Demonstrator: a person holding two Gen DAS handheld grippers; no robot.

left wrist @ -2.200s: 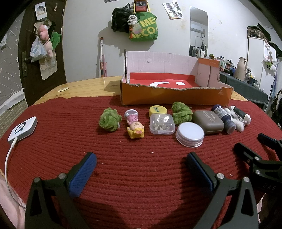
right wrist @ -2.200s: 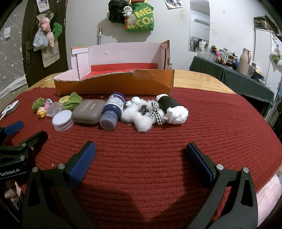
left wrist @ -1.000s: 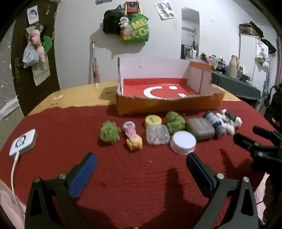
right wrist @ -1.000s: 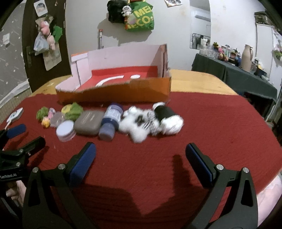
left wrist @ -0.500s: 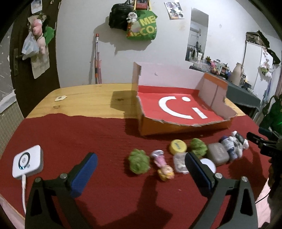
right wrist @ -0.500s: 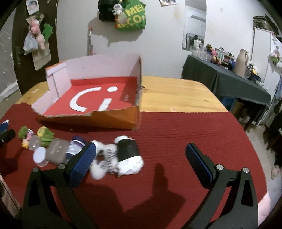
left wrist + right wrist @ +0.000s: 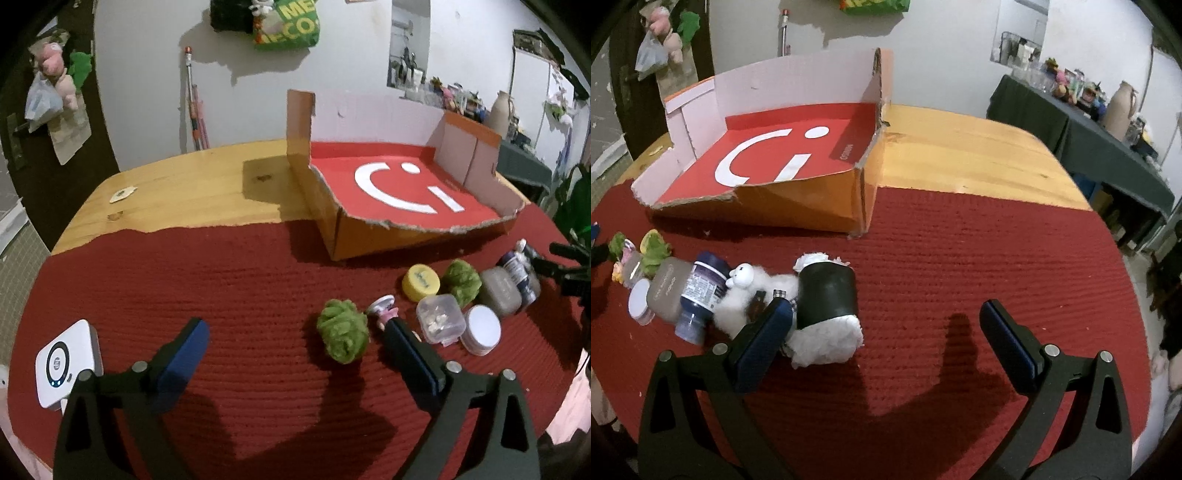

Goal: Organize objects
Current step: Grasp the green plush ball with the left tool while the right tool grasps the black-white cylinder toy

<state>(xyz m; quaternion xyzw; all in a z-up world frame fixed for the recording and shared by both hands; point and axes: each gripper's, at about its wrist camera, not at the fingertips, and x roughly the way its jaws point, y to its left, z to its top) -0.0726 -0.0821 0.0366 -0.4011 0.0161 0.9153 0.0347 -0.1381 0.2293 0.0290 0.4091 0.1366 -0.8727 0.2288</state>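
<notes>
Seeing nothing sorted yet: my left gripper (image 7: 295,350) and right gripper (image 7: 886,328) spread, empty; box (image 7: 402,188) bare; toys and jars (image 7: 439,325) all left on counter (image 7: 221,288).

Row of small stuff lined up in front of a torn cardboard box (image 7: 376,236)

Box sits open, red inside. In front: green pom-pom (image 7: 342,336), pink figurine (image 7: 384,309) lying down, yellow cap (image 7: 421,282), second green pom-pom (image 7: 461,282), clear plastic case (image 7: 440,320), white round lid (image 7: 481,330), grey case (image 7: 500,291), blue bottle (image 7: 700,291) on its side, white fluffy toy (image 7: 753,291), black roll (image 7: 827,295).

left tongs (image 7: 295,347): spread wide, empty | right tongs (image 7: 886,328): spread wide, empty
</notes>
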